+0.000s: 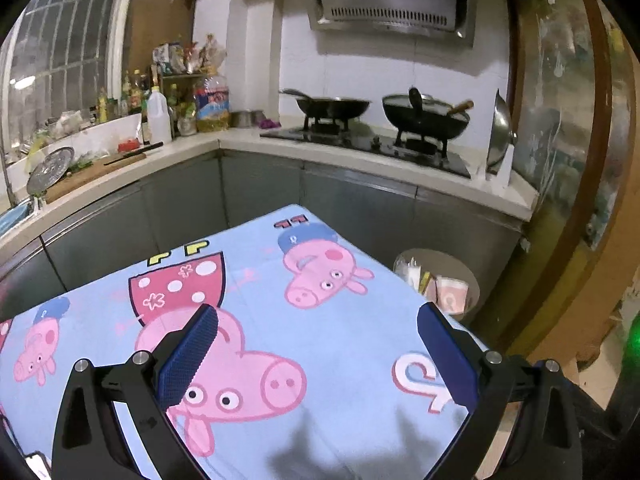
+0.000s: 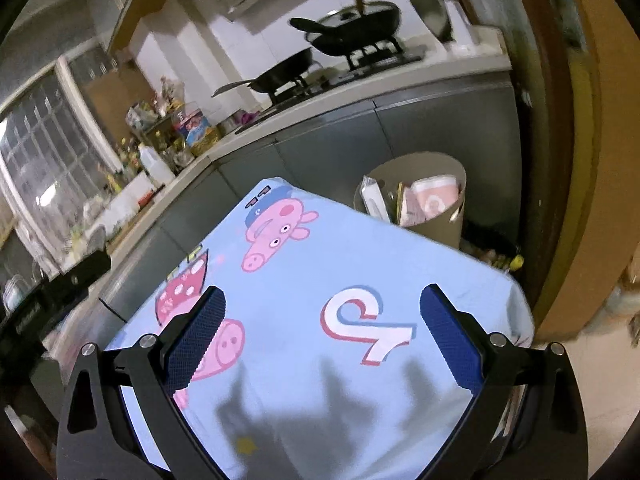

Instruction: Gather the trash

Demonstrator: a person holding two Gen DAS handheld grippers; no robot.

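Note:
A tan round bin [image 2: 440, 224] stands on the floor beyond the table's far right corner, holding several packets, a white one [image 2: 374, 198] and pink ones [image 2: 434, 200]. It also shows in the left wrist view [image 1: 466, 276]. My left gripper [image 1: 318, 320] is open and empty above the blue cartoon-pig tablecloth [image 1: 344, 344]. My right gripper [image 2: 322, 300] is open and empty above the same cloth [image 2: 340, 264]. No loose trash shows on the cloth.
Grey kitchen cabinets [image 1: 352, 204] run behind the table, with a stove and two woks [image 1: 424, 120] on the counter. Bottles and clutter [image 1: 160, 108] crowd the left counter. A brown door frame [image 1: 560, 240] stands at right.

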